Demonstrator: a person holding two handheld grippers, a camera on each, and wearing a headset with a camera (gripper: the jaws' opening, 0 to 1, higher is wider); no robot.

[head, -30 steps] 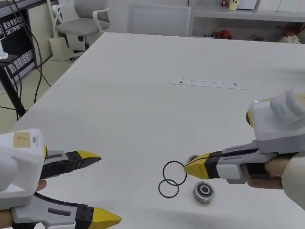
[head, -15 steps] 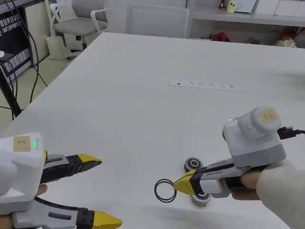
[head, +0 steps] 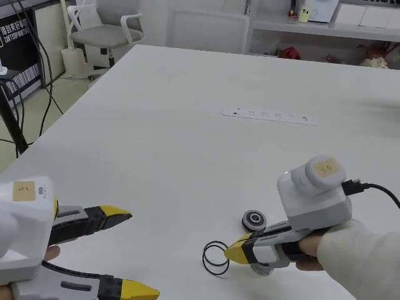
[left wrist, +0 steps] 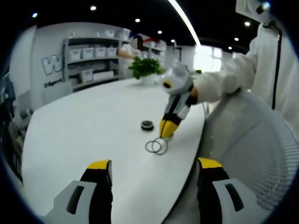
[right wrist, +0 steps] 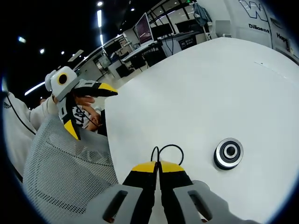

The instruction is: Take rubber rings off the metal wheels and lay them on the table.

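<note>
Shifted since one second ago: right gripper, now lower and closer to the near table edge, with the two rubber rings drawn into a tighter overlap.

Head view. Lying on the white table: black rubber rings at the right gripper's yellow tips. One metal wheel just beyond them, standing clear. Second wheel largely hidden beneath the gripper body. Left gripper at lower left, jaws spread wide, holding nothing. White power strip mid-table. Office chair and black sign past the far left corner, lettering too small to read.

Left gripper view. Same wide-spread jaws at the bottom, nothing between them. Beyond: rings, wheel, right gripper angled down at the rings, white sleeve. Legible on the wall: large "W", with a smaller word starting "Dil" beneath. Shelving with bins, green plant, ceiling spotlights.

Right gripper view. Jaws pressed fully together, black ring loop emerging from between the tips. Cannot tell whether one ring or both are nipped. Wheel to the right, apart from the tips. Top right: "W" and "Dil" lettering again.
</note>
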